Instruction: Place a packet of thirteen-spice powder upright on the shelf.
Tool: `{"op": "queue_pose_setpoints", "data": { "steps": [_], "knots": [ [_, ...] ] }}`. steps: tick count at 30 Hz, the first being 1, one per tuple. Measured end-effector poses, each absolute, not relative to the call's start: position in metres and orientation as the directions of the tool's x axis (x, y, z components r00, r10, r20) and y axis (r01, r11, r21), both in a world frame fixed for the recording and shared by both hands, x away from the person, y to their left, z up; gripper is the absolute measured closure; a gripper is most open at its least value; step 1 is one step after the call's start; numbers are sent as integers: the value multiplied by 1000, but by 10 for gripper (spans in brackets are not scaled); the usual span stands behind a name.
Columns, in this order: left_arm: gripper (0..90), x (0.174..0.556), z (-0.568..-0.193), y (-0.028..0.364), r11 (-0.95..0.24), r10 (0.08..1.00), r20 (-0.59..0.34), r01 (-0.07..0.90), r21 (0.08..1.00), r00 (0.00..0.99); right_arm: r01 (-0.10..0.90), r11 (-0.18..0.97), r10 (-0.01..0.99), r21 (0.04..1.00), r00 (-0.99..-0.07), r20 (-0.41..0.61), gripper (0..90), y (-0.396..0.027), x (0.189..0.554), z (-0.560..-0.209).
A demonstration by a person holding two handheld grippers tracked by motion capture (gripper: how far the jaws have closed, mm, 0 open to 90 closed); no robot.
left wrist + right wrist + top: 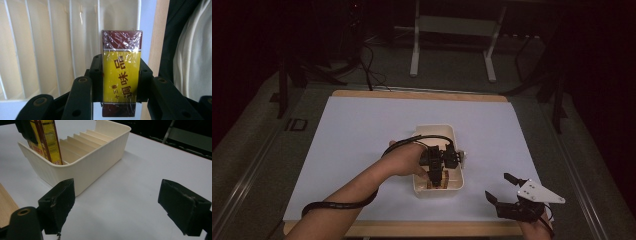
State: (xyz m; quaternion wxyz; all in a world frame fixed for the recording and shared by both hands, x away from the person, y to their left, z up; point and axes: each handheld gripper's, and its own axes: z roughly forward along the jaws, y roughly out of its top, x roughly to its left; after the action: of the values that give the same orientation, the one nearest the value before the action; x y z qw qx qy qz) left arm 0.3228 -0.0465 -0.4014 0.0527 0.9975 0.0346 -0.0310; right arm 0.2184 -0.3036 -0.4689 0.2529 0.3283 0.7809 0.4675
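White sheet (362, 145) covers most of the table, with a bare wooden strip along the far and near edges; wide open room left of and beyond the bin (452, 134), and a clear stretch between the bin and the right gripper (501, 189). Right gripper rests at the near right corner of the sheet, well apart from the bin, jaws spread wide with nothing between them. Left gripper (438, 176) points down into the near end of the bin, jaws clamped on both sides of a yellow and dark red wrapped box (121, 72). Box stands upright in the bin's near corner, close to the wall (82, 170). Bin has ribbed divider slots (82, 138); the remaining slots behind the box look free.
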Motion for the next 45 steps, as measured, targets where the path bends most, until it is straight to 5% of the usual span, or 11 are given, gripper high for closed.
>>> {"op": "queue_pose_setpoints", "data": {
  "steps": [26, 45],
  "knots": [
    [590, 326, -384, -4, -948, 162, -58, 172, 270, 985, 279, 349, 748, 895, -657, -87, 142, -303, 218, -469],
    [302, 334, -363, 62, -831, 384, -45, 366, 418, 922, 279, 348, 749, 895, -657, -87, 142, -303, 219, -469]
  ]
}}
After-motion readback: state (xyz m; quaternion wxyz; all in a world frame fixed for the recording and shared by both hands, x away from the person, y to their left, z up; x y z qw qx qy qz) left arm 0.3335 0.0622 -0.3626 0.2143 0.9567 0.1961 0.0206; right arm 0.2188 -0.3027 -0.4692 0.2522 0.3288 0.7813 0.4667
